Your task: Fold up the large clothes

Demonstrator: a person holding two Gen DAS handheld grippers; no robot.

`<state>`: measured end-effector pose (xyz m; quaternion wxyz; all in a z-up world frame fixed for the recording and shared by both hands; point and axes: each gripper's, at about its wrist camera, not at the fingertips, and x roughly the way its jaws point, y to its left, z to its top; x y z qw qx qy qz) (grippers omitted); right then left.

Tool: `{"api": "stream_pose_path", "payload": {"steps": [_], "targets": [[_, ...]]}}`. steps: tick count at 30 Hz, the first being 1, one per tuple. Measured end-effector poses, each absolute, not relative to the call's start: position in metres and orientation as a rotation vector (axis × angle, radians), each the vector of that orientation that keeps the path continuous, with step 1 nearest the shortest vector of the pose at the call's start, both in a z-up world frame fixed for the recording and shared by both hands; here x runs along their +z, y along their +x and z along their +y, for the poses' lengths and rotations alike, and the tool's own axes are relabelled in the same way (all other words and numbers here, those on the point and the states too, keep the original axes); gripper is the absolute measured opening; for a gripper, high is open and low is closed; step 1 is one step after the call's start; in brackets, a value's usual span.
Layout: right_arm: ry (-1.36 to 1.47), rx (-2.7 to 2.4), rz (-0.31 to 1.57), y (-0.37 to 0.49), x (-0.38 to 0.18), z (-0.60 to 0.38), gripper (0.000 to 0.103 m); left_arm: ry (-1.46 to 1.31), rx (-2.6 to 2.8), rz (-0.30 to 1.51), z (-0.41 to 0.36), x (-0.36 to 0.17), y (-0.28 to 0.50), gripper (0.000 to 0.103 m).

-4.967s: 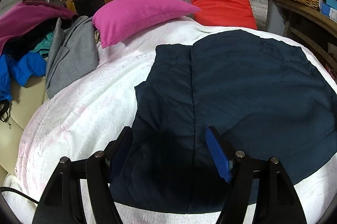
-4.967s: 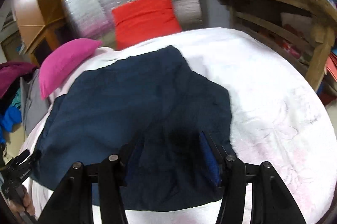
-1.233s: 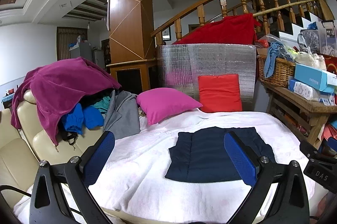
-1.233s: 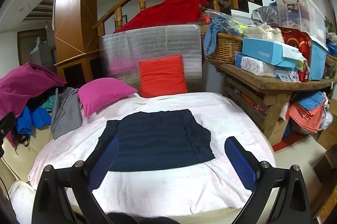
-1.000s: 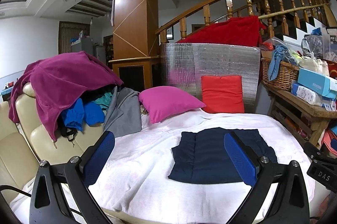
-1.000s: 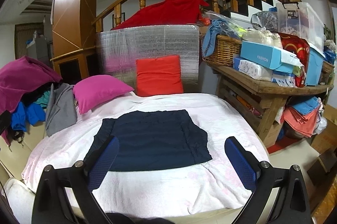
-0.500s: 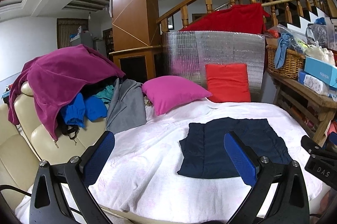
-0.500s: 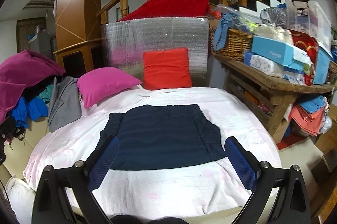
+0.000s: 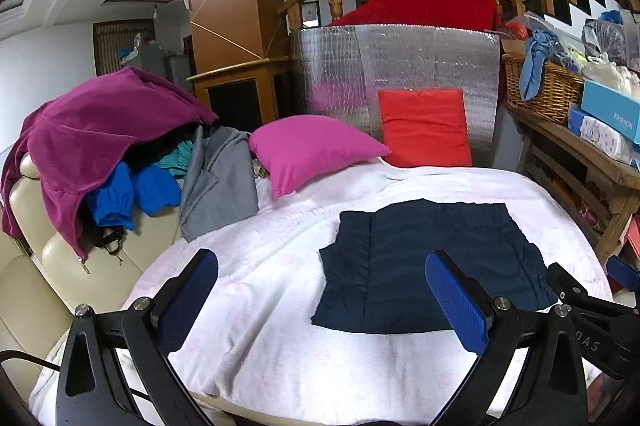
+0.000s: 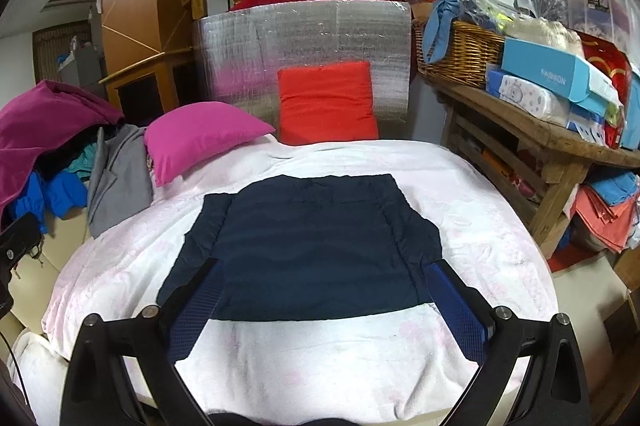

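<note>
A dark navy garment (image 9: 424,262) (image 10: 308,246) lies flat and folded into a rough rectangle on the pale pink blanket (image 9: 256,306) (image 10: 320,354). My left gripper (image 9: 320,302) hangs open in front of the blanket, left of the garment, holding nothing. My right gripper (image 10: 324,310) is open too, centred on the garment's near edge and apart from it. The right gripper's black body (image 9: 588,322) shows at the right edge of the left wrist view.
A heap of unfolded clothes (image 9: 100,146) (image 10: 52,146), magenta, blue and grey, rests on a cream sofa (image 9: 36,274) at left. A pink pillow (image 9: 312,150) (image 10: 200,134) and a red cushion (image 9: 424,126) (image 10: 326,106) sit behind the garment. A wooden bench (image 10: 540,154) with boxes stands right.
Five seconds ago both grippers were low over the garment; since then they pulled back and up. Over the last second both have dipped and moved slightly closer to the bed, still open.
</note>
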<state>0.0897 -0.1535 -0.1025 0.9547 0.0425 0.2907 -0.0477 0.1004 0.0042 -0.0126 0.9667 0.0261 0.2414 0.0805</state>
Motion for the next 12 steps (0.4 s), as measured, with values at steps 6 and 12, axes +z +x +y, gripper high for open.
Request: {"api": "stream_pose_path", "payload": {"steps": [6,12], "targets": [[0.127,-0.126,0.594,0.104,-0.11,-0.18,0.102,0.063,0.152,0.49,-0.011,-0.016,0.117,0.103],[0.143,-0.159,0.618,0.126,-0.124,-0.206,0.102,-0.013,0.081,0.549,0.002,-0.033,0.154,0.103]]}}
